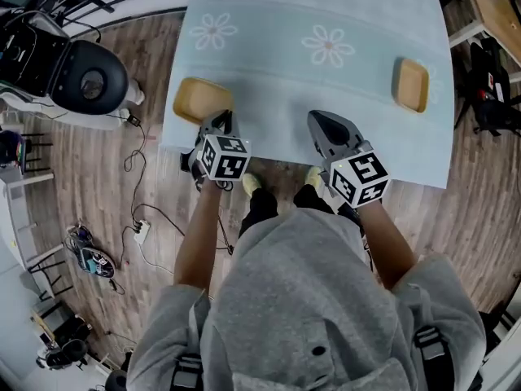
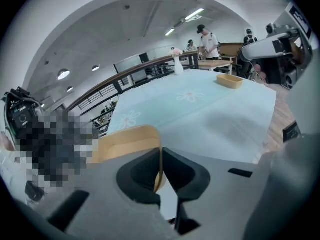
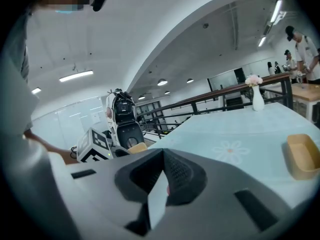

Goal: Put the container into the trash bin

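The container [image 1: 201, 98] looked like matt tan pressed fibre, its thin rim pinched in the left claw [image 2: 161, 156], whose shell was dull grey plastic. The right claw [image 3: 163, 156] had ribbed black pads [image 3: 180, 174]. A smooth pale-blue cloth [image 1: 366, 129] covered the desk [image 1: 269, 155]. The floor [image 1: 89, 169] was wood plank.

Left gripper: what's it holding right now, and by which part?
The left gripper is shut on the tan container, pinching its thin side wall at the rim, one jaw inside and one outside.
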Demonstrator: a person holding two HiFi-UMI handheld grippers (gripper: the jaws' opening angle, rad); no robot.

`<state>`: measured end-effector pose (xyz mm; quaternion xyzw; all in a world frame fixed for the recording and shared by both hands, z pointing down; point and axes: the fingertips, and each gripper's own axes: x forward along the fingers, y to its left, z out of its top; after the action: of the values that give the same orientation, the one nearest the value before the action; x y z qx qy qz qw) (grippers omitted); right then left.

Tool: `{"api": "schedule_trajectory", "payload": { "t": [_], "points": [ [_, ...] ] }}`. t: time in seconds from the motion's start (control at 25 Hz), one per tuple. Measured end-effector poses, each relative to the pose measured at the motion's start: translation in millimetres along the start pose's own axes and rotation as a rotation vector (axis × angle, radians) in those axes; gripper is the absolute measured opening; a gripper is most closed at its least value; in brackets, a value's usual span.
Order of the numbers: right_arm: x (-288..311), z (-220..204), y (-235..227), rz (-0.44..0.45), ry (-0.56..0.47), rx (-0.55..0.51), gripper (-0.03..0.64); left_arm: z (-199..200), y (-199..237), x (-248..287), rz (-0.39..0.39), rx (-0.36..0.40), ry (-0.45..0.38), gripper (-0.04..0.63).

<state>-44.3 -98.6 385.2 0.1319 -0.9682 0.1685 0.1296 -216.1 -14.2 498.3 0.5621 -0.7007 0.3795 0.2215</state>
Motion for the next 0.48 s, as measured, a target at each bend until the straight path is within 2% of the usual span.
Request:
{"api": "schedule_trajectory", "payload": {
  "t": [0.24, 0.48],
  "points": [
    [43.2, -9.2, 60.9, 0.135, 0.048, -0.045, 0.026, -68.7, 48.5, -31.4, 0.088, -0.119, 0.044, 0.032],
    [83.6, -14.6, 109.9, 0.199, 0.087, -0.088, 0.026, -126.5, 86.1, -53.8, 0.129, -0.205, 0.070, 0.032]
  ]
}}
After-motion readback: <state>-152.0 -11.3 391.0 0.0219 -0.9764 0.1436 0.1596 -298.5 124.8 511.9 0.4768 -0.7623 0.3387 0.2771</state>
